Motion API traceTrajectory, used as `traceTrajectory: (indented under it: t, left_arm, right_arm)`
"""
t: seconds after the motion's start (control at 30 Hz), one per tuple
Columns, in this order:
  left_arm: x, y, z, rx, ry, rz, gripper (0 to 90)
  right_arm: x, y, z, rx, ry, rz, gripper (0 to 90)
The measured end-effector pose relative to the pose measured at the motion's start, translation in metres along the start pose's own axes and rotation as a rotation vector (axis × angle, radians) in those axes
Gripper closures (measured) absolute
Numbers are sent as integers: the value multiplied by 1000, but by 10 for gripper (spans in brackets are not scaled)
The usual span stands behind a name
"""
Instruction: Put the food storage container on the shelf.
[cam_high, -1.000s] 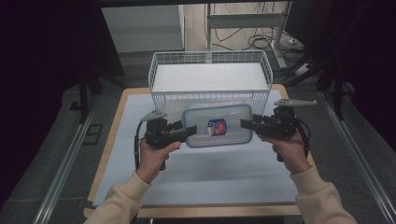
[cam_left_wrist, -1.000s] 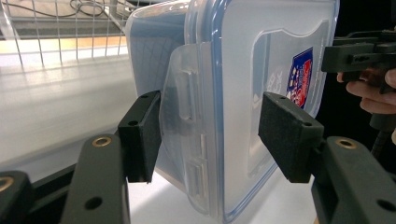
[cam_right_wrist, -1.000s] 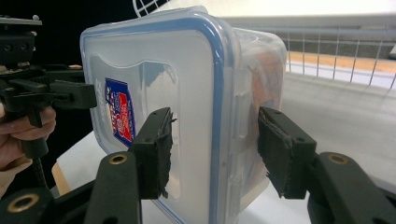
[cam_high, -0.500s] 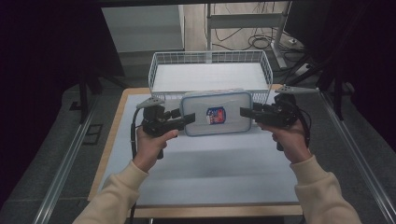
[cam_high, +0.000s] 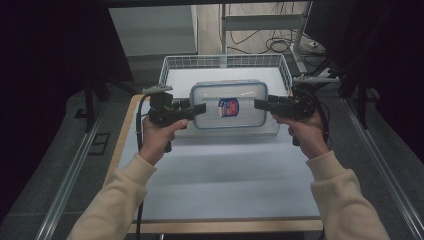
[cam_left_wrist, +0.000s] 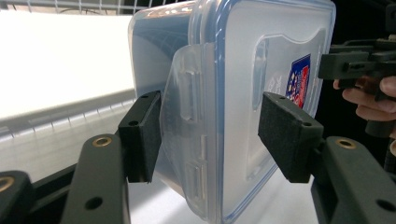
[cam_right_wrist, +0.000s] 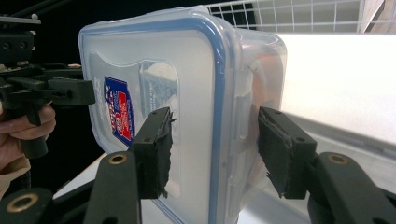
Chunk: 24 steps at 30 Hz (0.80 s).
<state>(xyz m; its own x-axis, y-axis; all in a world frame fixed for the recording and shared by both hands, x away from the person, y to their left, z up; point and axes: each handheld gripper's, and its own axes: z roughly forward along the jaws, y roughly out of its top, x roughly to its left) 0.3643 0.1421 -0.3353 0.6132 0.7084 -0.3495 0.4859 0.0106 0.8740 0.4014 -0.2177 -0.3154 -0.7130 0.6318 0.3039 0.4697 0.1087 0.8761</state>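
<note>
A: What did the room look like?

B: Dark around the sides; a pale table (cam_high: 220, 175) with a wooden edge stood in the middle, a white wire basket (cam_high: 226, 64) at its far end, cables on the floor beyond.

A: And the box?

B: A clear plastic box (cam_high: 228, 105) with a blue-rimmed lid and a red and blue label (cam_high: 228, 107) hung in the air, lid up, over the near wall of the basket; it touched neither table nor basket.

A: Who held it?

B: A person in cream sleeves; the left gripper (cam_high: 197, 108) took the left end, the right gripper (cam_high: 261, 104) the right end, both pointing inward and level.

A: How did the jaws stand?

B: In the left gripper view the pads (cam_left_wrist: 140, 135) pinched the box's end, one on the lid, one under the base, with a clip between; in the right gripper view the frayed pads (cam_right_wrist: 156, 149) pinched the other end the same way, one against the lid, one against the base side.
</note>
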Motion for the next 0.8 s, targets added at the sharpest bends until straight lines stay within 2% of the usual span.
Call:
traceTrajectory:
  t: [0.23,0.53,0.8]
  left_arm:
    - [10,14,5,7,0,-3,414]
    - [30,41,16,20,-12,-29,414]
    - [48,57,23,22,-28,-43,417]
  right_arm:
    - [-7,14,9,0,0,17,466]
    - [-18,38,23,9,-11,40,465]
    - [-26,59,36,14,-21,51,463]
